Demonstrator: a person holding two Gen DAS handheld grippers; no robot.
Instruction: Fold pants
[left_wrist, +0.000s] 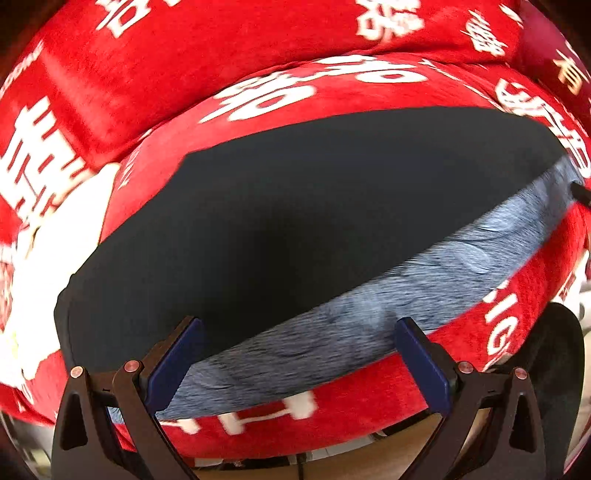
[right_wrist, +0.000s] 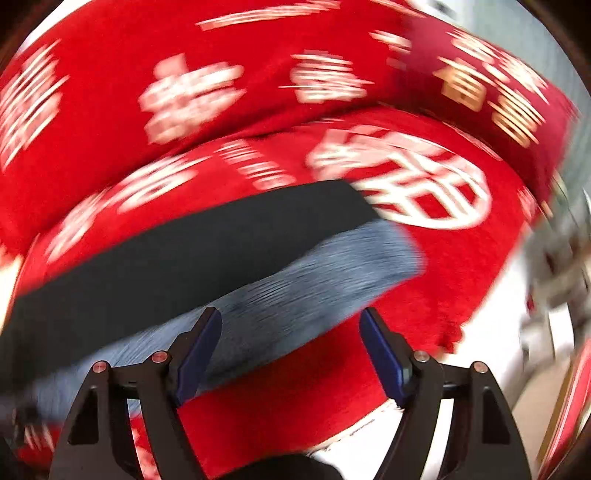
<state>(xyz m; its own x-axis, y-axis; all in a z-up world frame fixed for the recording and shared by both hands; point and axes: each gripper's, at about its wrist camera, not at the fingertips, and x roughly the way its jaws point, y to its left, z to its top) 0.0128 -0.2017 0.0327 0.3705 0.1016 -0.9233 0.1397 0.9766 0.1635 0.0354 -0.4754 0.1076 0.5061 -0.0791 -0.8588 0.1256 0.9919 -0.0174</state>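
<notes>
The pants (left_wrist: 295, 221) lie flat on a red blanket (left_wrist: 184, 66), dark navy outside with a grey-blue fleecy lining (left_wrist: 369, 314) turned out along the near edge. My left gripper (left_wrist: 299, 332) is open and empty, its jaws wide apart just above the lining edge. In the right wrist view the pants (right_wrist: 184, 258) lie as a dark band with the lining strip (right_wrist: 314, 280) toward me. My right gripper (right_wrist: 291, 325) is open and empty, hovering over the lining's near edge. This view is motion-blurred.
The red blanket (right_wrist: 424, 314) with white characters covers a cushioned seat and its backrest (right_wrist: 184, 74). The seat's front edge (left_wrist: 332, 424) drops off near me. Pale floor and furniture (right_wrist: 535, 332) show at the right.
</notes>
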